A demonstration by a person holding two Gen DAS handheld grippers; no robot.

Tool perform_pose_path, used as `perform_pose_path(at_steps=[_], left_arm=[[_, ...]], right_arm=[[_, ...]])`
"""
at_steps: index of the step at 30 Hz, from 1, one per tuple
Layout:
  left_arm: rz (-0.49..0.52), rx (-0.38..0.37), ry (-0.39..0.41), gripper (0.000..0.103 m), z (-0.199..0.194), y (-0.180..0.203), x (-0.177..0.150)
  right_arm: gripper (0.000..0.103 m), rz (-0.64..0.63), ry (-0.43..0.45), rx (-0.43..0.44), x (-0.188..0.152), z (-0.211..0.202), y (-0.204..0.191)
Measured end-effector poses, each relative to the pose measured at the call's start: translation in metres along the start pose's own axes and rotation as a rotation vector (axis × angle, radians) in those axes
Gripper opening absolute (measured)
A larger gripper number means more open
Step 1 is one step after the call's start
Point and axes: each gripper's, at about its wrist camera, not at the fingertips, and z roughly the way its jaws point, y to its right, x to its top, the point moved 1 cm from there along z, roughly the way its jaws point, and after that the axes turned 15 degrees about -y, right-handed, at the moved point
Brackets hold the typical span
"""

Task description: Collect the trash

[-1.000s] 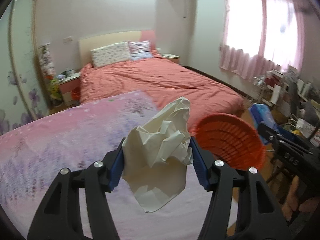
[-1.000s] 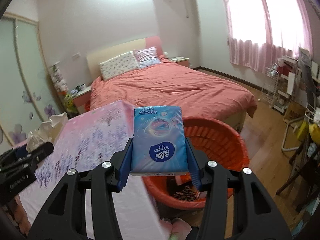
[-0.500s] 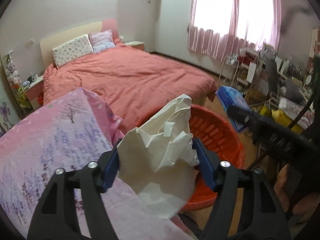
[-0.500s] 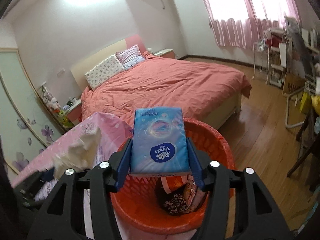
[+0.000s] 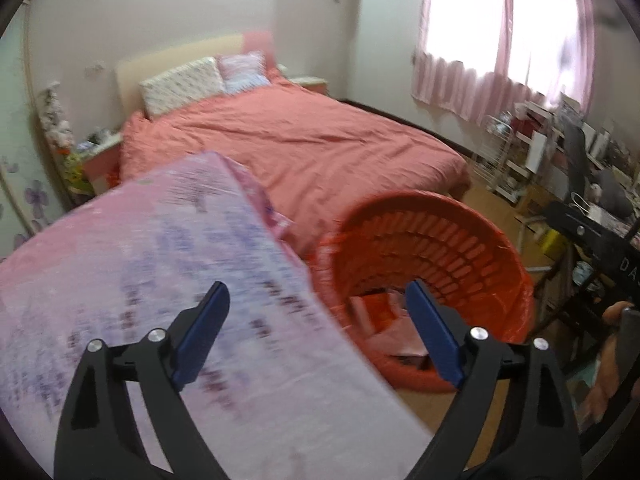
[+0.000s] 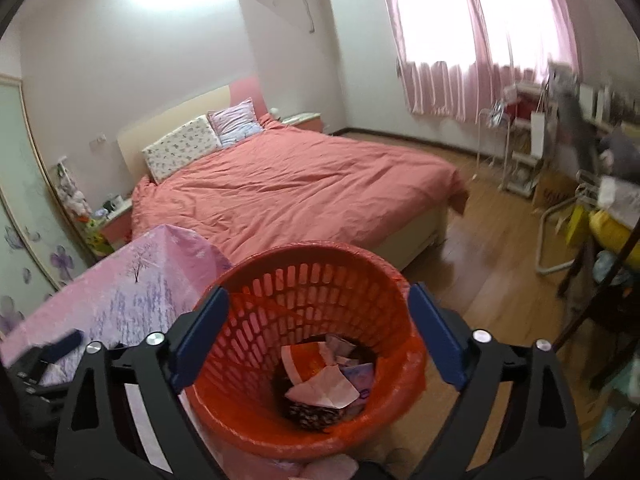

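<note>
Our right gripper hangs over the orange basket, jaws just spread wide and empty; the blue tissue pack it held a moment ago is gone from between them, and we judge it lies among the paper scraps at the bottom. Our left gripper has likewise just opened, the crumpled paper gone. Beyond the pink table cloth, the bed shows no trash.
</note>
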Motion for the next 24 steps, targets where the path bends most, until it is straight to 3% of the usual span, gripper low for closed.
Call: perform_pose_path(at_steps=[6, 10, 13, 20, 24], left_arm=[[-0.069, 0.15, 0.13, 0.099, -0.066, -0.038, -0.046], [-0.153, 0.279, 0.185, 0.099, -0.104, -0.061, -0.085], [-0.221, 0.318, 0.204, 0.099, -0.126, -0.076, -0.112], [-0.345, 0.397, 0.218, 0.099, -0.158, -0.095, -0.179], [-0.374, 0.417, 0.226, 0.099, -0.171, -0.099, -0.208]], right_arm=[[0.101, -0.074, 0.18, -0.201, -0.025, -0.058, -0.02], [0.101, -0.099, 0.273, -0.246, -0.042, -0.092, -0.027], [0.101, -0.113, 0.327, -0.28, -0.059, -0.115, -0.037], [0.101, -0.133, 0.346, -0.221, -0.115, -0.146, -0.061], [0.101, -0.16, 0.3, -0.167, -0.135, -0.147, -0.073]])
